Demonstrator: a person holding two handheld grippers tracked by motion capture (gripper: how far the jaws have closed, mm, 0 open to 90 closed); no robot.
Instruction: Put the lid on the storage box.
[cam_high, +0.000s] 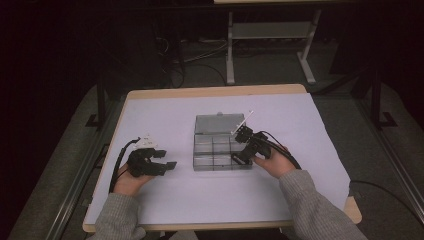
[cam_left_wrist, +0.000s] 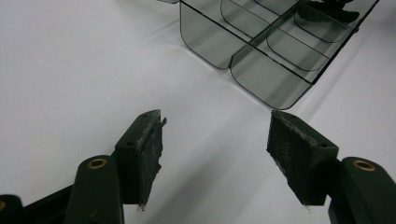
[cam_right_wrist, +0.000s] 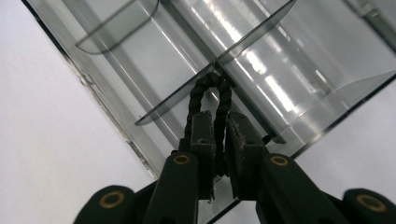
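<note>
A black braided cord loop (cam_right_wrist: 211, 95), possibly a hair tie, is pinched between the two pads of the right gripper (cam_right_wrist: 219, 135). Its rounded end sticks out past the fingertips and sits at the point where two dividers meet inside a clear smoke-tinted compartment box (cam_right_wrist: 140, 88). The jaws stand nearly together, with only the cord's two strands between them, so the grip is firm on the loop. In the high view the right gripper (cam_high: 248, 145) hangs over the right-hand compartments of the box (cam_high: 215, 145), tilted down into it, with the person's right hand (cam_high: 272, 162) behind it at the box's near right corner. The box lies open near the middle of a white sheet (cam_high: 165, 115) covering the table (cam_high: 215, 91), its lid folded back on the far side.

The left gripper (cam_high: 165, 161) rests on the sheet well to the left of the box, held in the left hand (cam_high: 127, 182). Its jaws stand wide apart with nothing between them; its own view shows bare white sheet between the pads (cam_left_wrist: 299, 154) and the box's near corner (cam_left_wrist: 261, 79) beyond.
</note>
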